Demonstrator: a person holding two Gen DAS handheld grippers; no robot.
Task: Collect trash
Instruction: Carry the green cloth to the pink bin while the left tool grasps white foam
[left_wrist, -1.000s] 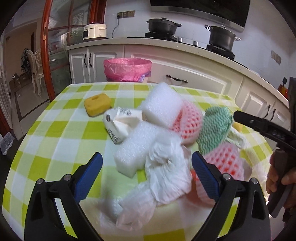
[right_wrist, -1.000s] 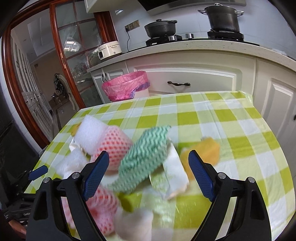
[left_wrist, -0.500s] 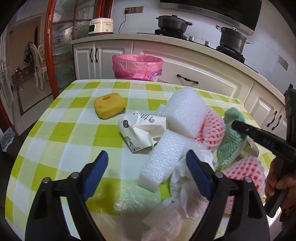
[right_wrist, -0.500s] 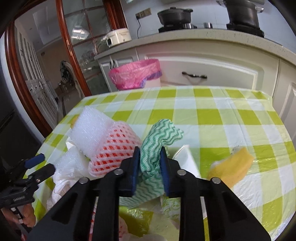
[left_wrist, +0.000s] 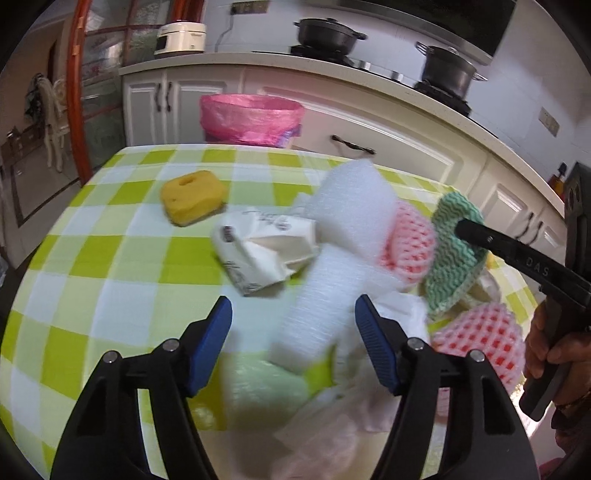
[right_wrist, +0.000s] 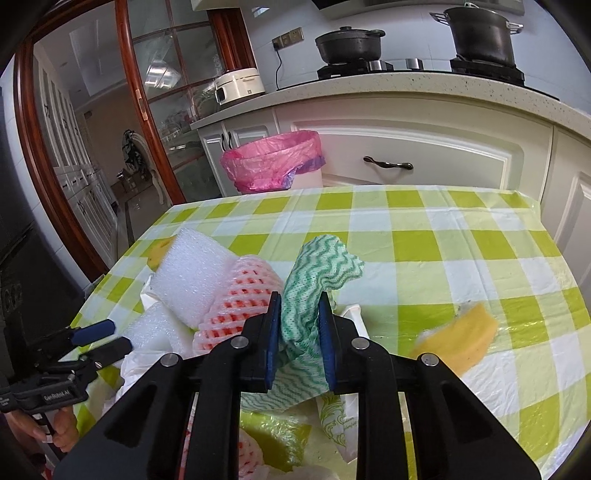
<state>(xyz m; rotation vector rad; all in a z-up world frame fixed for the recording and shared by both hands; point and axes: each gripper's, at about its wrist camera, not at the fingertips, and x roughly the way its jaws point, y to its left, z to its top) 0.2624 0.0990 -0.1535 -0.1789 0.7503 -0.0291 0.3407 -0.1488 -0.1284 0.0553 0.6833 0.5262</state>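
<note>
A heap of trash lies on a green-checked table (left_wrist: 92, 258). My left gripper (left_wrist: 293, 332) hangs low over the near side of the heap. Its jaws are closing around a white foam roll (left_wrist: 314, 306); the right pad is near the roll, the left pad stands apart from it. My right gripper (right_wrist: 298, 321) is shut on a green-and-white wavy cloth (right_wrist: 314, 273), pinched upright between its blue pads. That cloth (left_wrist: 450, 266) shows in the left wrist view too, with a black finger of the right gripper against it.
A bin lined with a pink bag (left_wrist: 251, 118) stands beyond the table's far edge, before white cabinets. In the heap lie a white foam block (left_wrist: 354, 206), pink foam nets (left_wrist: 410, 240), a crumpled paper bag (left_wrist: 258, 254) and white tissue (left_wrist: 388, 321). Yellow sponges (left_wrist: 192, 195) (right_wrist: 458, 339) lie apart.
The right gripper's jaws came together on the green cloth. The left gripper's jaws narrowed around the foam roll, and the left view slid over the heap.
</note>
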